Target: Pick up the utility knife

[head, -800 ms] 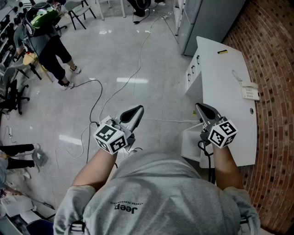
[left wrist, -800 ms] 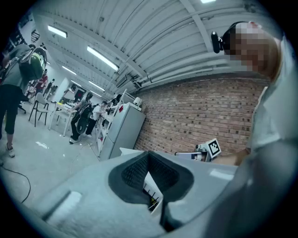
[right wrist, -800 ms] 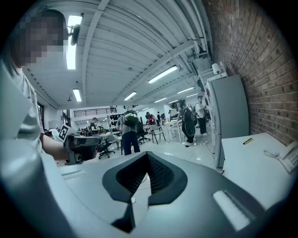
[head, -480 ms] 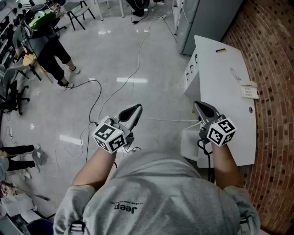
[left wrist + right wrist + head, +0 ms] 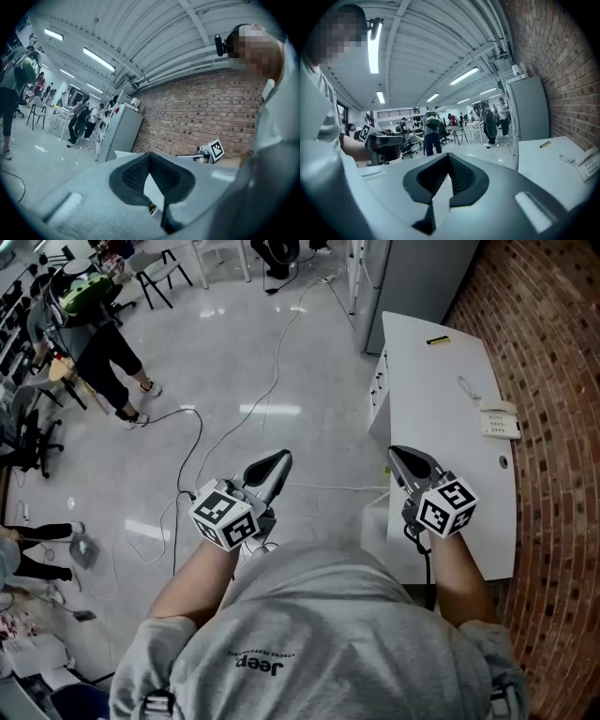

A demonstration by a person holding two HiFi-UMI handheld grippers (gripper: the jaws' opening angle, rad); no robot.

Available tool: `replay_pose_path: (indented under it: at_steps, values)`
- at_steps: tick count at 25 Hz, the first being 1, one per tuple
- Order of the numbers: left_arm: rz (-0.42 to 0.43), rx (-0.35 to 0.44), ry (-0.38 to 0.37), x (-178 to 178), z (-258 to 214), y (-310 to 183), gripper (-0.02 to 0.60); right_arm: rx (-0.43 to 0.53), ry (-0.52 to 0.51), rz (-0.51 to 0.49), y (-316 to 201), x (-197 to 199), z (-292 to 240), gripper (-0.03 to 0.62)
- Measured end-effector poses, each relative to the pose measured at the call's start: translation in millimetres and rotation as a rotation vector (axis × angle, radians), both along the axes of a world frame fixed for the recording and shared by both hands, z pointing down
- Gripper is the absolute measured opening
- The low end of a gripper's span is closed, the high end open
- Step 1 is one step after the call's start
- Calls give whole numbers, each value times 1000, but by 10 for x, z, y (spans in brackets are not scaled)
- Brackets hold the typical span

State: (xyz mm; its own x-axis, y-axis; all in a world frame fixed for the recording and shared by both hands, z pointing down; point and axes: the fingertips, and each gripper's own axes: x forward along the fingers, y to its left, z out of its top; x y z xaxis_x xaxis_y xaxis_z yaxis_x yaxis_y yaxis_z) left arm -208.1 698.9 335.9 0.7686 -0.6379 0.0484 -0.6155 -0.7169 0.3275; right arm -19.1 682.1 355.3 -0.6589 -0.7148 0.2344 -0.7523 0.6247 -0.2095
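Nearest to me is my grey sweatshirt [image 5: 328, 634], and both forearms reach out from it. My left gripper [image 5: 279, 463] hangs over the glossy grey floor [image 5: 234, 362], off the left side of the table; its jaws are clenched tip to tip with nothing between them. My right gripper [image 5: 404, 457] is held above the left edge of the long white table [image 5: 441, 493], towards its near end, and tilts slightly downward. Its jaws are pressed together as well and carry nothing. Thin black cables [image 5: 192, 442] trail across the floor ahead of the left gripper. The table runs away from me along a red brick wall [image 5: 553, 381] on its right side. Partway down, by the table's right edge, sits a white desk telephone [image 5: 499, 421], with its pale coiled cord [image 5: 467, 388] lying just beyond it. The small yellow and black utility knife [image 5: 438, 338] lies flat near the table's far edge, about midway across, well apart from both grippers and untouched. Past that far edge stands a tall grey metal cabinet [image 5: 412, 277]. Far off to the left, a person in dark clothes [image 5: 98, 343] stands beside black chairs [image 5: 155, 273].
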Motion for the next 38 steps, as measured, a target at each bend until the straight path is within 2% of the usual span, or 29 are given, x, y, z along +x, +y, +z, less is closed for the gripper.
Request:
replay_pose_path:
  at_steps: [6,13,17,21,29,33,38]
  values:
    - [5,1,-3,300,-15,-44,-2,4,-16,-9,-51,282,22,9]
    - [-3,-15,2,134,74,-470,-2,-5,-26,-5,-441,212,73,9]
    - [18,-23,22,29,179,-974,-2,-2,-19,6,-913,103,121,9]
    - [51,-29,39,-210,216,-1682,-2,11,-33,39,-1598,-130,92,9]
    - [130,-4,-6,-798,109,-3124,-2,35,-50,93,-2986,-687,-89,9]
    - [137,-4,-5,-982,122,-3626,-2,23,-48,114,-3497,-807,-98,9]
    - [115,-24,4,-1005,193,-4119,-2,1,-37,94,-3988,-789,-22,9]
